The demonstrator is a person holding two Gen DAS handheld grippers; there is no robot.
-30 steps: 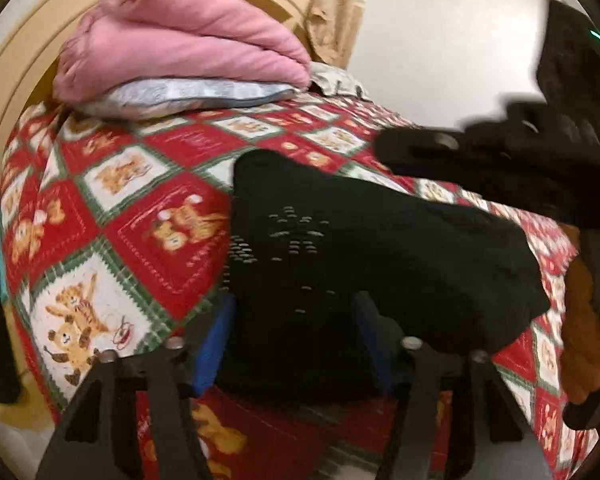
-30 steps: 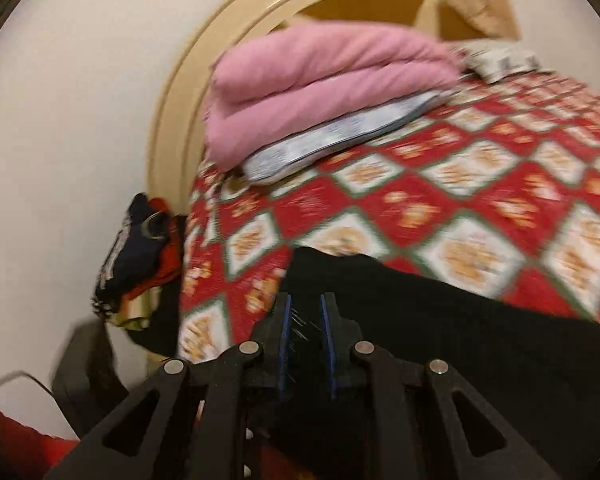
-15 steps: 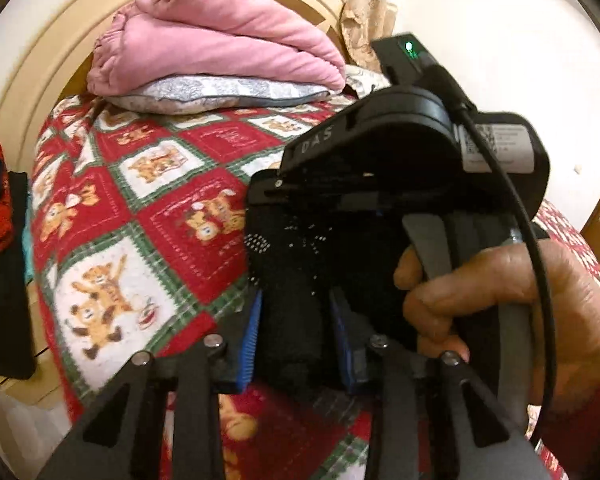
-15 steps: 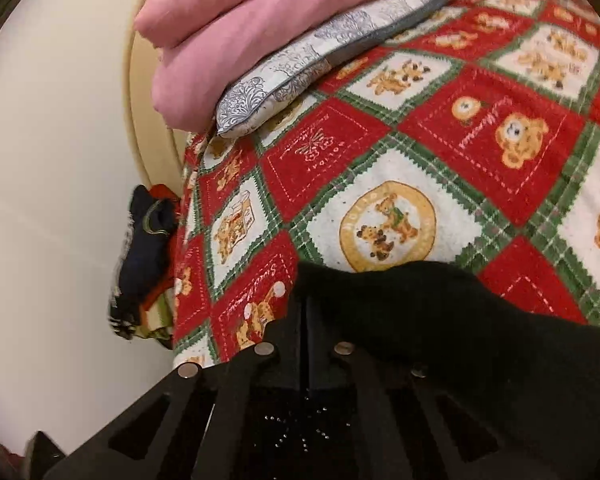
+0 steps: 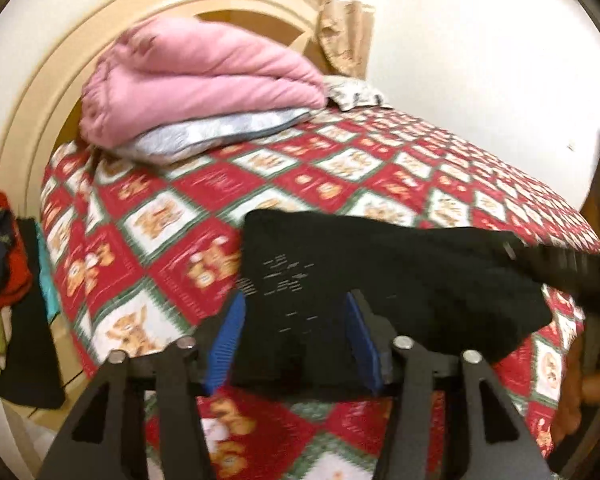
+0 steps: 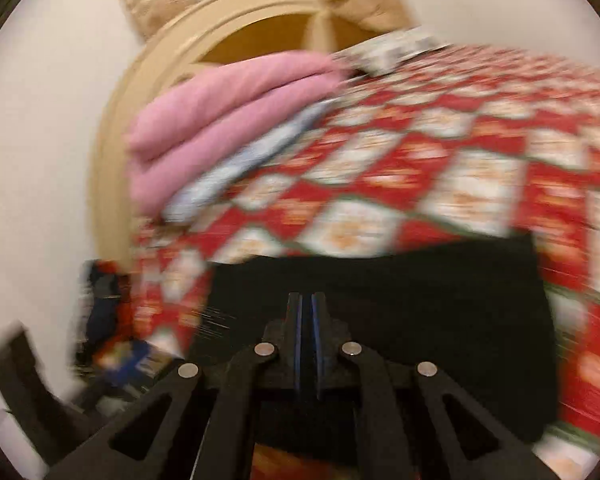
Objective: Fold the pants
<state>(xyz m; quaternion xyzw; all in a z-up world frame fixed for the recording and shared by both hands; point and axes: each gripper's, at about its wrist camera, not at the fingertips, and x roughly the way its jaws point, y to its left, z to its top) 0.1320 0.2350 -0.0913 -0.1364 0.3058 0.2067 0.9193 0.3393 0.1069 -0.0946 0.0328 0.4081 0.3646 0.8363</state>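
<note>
Black pants (image 5: 380, 280) lie folded into a flat pad on the red teddy-bear quilt (image 5: 160, 216). My left gripper (image 5: 294, 324) straddles their near edge. Its blue pads (image 5: 228, 328) stand apart on either side of the cloth and the jaws are opening. In the blurred right wrist view the pants (image 6: 380, 300) spread beneath my right gripper (image 6: 307, 320), which is shut, with no cloth showing between its pads. In the left wrist view, that right gripper (image 5: 560, 268) is a dark smear over the pants' right end, with a hand (image 5: 580, 392) below it.
A folded pink duvet (image 5: 200, 80) rests on a grey patterned pillow (image 5: 212, 136) against the cream arched headboard (image 5: 32, 100). A heap of dark and red clothes (image 5: 0, 248) hangs off the bed's left side. Bare quilt stretches behind the pants.
The right gripper, which filled the left wrist view half a second ago, has swung off to the right. My left jaws have widened around the pants and the left hand has risen a little.
</note>
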